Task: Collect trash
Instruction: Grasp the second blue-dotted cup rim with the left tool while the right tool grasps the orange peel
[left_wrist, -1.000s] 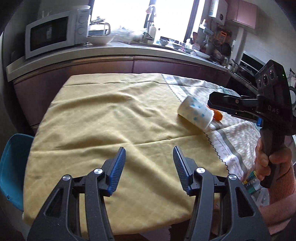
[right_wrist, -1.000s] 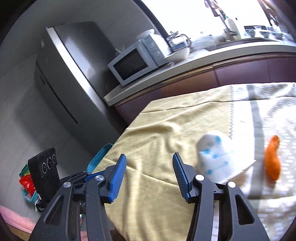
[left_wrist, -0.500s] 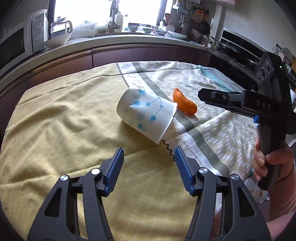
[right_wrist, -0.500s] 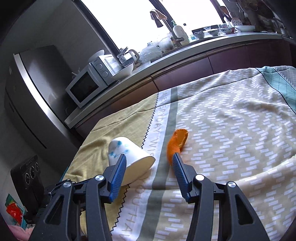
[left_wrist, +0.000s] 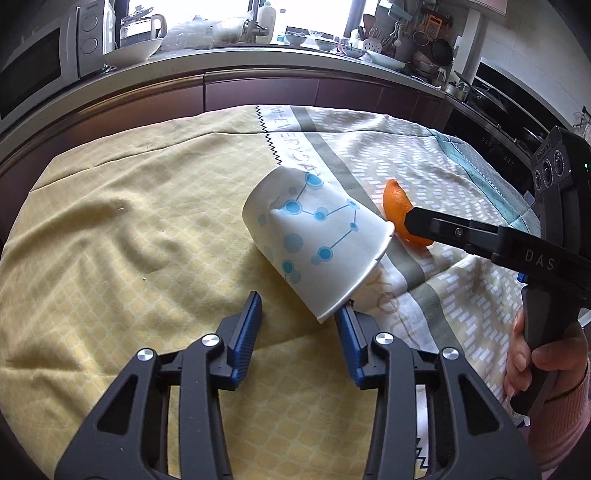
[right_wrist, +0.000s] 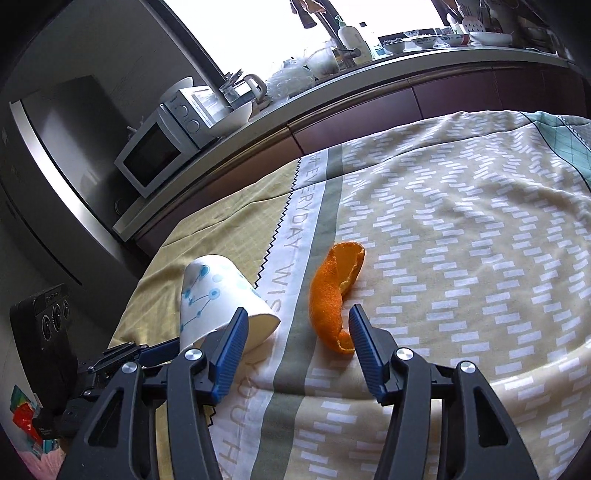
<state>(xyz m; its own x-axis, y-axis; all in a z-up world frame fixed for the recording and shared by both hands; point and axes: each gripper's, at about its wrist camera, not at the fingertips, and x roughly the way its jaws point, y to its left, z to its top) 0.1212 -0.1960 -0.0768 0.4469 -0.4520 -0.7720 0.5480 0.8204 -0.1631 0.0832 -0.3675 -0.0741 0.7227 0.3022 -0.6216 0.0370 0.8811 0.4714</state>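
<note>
Two tools poised at trash lying on the cloth-covered counter.

Left wrist view: the left tool (left_wrist: 297, 314) is closing with nothing gripped; the tipped paper cup (left_wrist: 317, 240) lies just beyond, its rim beside the right fingertip. The orange peel (left_wrist: 397, 206) lies right of the cup, with the right tool (left_wrist: 408, 221), held in a hand (left_wrist: 543, 365), reaching over it. Right wrist view: the right tool (right_wrist: 295, 325) is opening and empty, the peel (right_wrist: 332, 295) lying between its fingertips on the cloth (right_wrist: 461, 240), the cup (right_wrist: 218, 302) to the left.
</note>
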